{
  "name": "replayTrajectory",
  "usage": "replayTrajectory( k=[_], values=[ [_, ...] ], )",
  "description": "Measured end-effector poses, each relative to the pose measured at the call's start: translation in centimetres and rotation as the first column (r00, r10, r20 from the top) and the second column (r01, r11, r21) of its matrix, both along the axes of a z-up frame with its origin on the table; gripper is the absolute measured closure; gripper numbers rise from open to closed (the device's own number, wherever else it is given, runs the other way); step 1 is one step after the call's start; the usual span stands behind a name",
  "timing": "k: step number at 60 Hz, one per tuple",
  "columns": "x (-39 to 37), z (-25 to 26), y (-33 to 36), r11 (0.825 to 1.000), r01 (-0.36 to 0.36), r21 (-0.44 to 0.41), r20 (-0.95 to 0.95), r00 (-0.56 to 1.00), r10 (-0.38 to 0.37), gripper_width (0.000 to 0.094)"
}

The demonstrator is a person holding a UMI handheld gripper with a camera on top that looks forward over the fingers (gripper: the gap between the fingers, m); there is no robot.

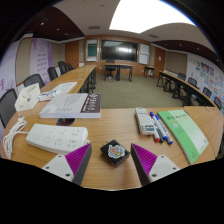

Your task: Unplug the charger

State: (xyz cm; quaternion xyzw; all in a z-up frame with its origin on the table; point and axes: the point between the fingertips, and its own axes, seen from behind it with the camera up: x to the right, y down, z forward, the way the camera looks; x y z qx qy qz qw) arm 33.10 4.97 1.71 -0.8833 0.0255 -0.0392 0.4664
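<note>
Two purple-padded fingers of the gripper [112,163] stand apart and clamp nothing, with a small dark round object [114,152] lying on the wooden table [120,132] just ahead between them. Farther left sits a white power strip [56,137] with a white cable [12,137] trailing off its left end, likely where the charger sits, though I cannot make out the plug itself. Judging by this, unplugging has not begun: the gripper must first reach left to the strip.
</note>
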Motion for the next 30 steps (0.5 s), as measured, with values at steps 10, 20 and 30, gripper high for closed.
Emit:
replayTrajectory(
  k=[10,20,30],
  values=[
    [-0.1,2.0,-4.7,0.999,0.028,-0.033,0.039,0.999,-0.026,0.0082],
    [-1.3,6.8,-10.9,0.997,0.062,-0.041,0.072,0.996,-0.059,0.008],
    [-3.8,12.7,-18.4,0.997,0.081,-0.013,0.11,0.991,-0.079,0.0079]
  ],
)
